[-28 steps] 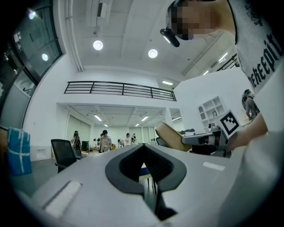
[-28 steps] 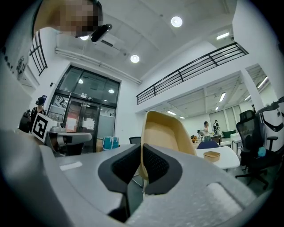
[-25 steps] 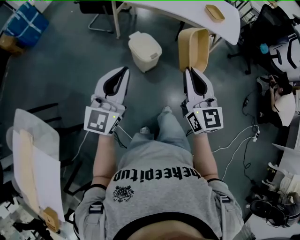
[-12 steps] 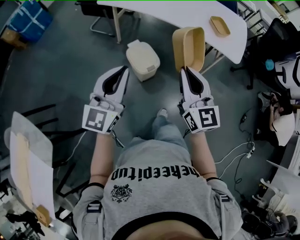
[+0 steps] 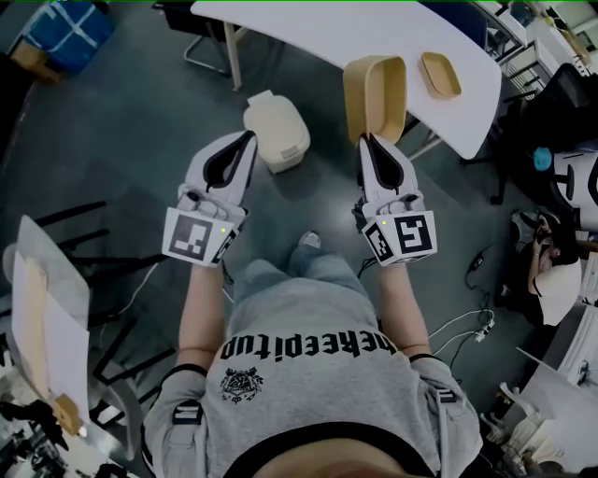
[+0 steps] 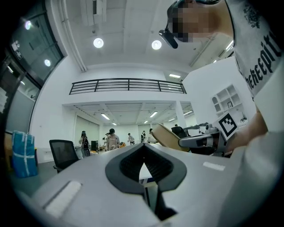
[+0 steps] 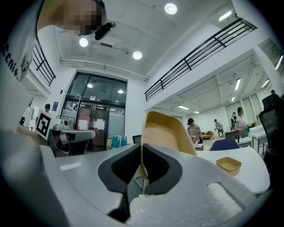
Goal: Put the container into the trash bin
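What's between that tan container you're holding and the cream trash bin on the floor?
Only bare grey floor, seen in the head view, separates the container from the trash bin.

We find the trash bin [image 5: 277, 131] on the floor, just before the near edge of the table [image 5: 308, 23] and ahead of the left gripper [image 5: 249, 136], slightly to its right. Right of the trash bin, the container [image 5: 376, 93] stands on edge between the jaws of the right gripper [image 5: 366, 138], over that same edge. A tray [image 5: 439, 75] lies on the table near its right end, right of the container.
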`<state>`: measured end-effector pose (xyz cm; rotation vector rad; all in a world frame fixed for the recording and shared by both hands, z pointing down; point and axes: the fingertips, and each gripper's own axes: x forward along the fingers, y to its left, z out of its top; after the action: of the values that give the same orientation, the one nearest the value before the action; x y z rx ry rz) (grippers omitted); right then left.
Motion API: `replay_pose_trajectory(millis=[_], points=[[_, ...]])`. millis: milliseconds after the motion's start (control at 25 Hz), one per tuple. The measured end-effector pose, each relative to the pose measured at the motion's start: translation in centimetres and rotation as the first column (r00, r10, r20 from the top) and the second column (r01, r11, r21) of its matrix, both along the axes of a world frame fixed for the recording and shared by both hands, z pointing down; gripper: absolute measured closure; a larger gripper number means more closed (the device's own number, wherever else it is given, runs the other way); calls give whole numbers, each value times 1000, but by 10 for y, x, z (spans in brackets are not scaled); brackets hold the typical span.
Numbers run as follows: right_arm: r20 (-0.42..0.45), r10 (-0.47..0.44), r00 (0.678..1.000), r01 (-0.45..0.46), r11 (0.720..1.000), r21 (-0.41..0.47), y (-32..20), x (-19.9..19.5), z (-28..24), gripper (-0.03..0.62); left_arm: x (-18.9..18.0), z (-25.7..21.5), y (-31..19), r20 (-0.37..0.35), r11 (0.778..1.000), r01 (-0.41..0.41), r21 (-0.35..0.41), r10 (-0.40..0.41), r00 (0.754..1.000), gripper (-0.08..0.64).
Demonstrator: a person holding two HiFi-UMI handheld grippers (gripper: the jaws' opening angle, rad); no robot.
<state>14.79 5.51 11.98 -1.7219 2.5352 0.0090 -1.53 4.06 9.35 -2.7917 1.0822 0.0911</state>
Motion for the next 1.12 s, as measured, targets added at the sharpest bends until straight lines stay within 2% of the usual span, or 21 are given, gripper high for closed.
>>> replay_pose_trajectory(millis=[280, 600, 760, 1120], points=[[11, -30, 999, 30, 999, -15, -18, 14, 8, 577, 16, 3, -16, 6, 999, 31, -13, -31, 1000, 543], [28, -17, 999, 19, 998, -56, -46, 16, 23, 577, 20, 14, -43, 33, 999, 23, -35, -22, 999, 545], [51, -4, 999, 9, 996, -90, -65, 11, 37, 577, 17, 22, -65, 4, 999, 1, -39, -1, 1000, 545], [68, 30, 997, -15, 978, -208, -95, 4, 79, 577, 20, 62, -108, 16, 992, -55, -114, 57, 998, 543]])
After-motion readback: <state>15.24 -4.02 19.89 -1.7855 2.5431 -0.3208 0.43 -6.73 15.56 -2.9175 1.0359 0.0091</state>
